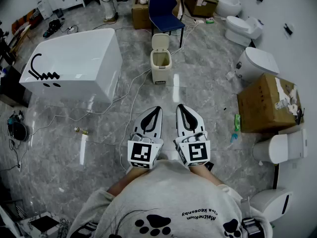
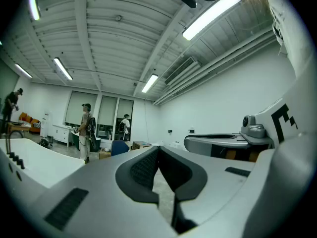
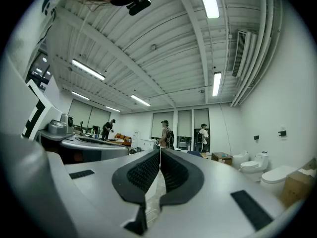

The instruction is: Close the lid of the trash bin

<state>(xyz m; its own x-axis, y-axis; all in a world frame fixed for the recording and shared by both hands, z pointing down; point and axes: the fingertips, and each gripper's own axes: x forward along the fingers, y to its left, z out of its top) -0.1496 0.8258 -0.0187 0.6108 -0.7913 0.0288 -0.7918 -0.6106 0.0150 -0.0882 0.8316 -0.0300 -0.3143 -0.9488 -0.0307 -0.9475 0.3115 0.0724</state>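
Nothing readable for certain as a brand or number. On the grey shirt [image 1: 168, 192], two short lines of small black lettering [image 1: 200, 215], upside down to the head view and too fine to spell out (black paw prints beside them). A black-and-white square marker [image 1: 140, 152] on the cube of the left gripper [image 1: 157, 109], a like marker [image 1: 197, 151] on that of the right gripper [image 1: 181, 107]: code patterns, no letters. On the white tub [image 1: 84, 48], a black hook-and-wave sign [image 1: 42, 72]. On the cardboard box [image 1: 267, 103], pale label scraps, unreadable.
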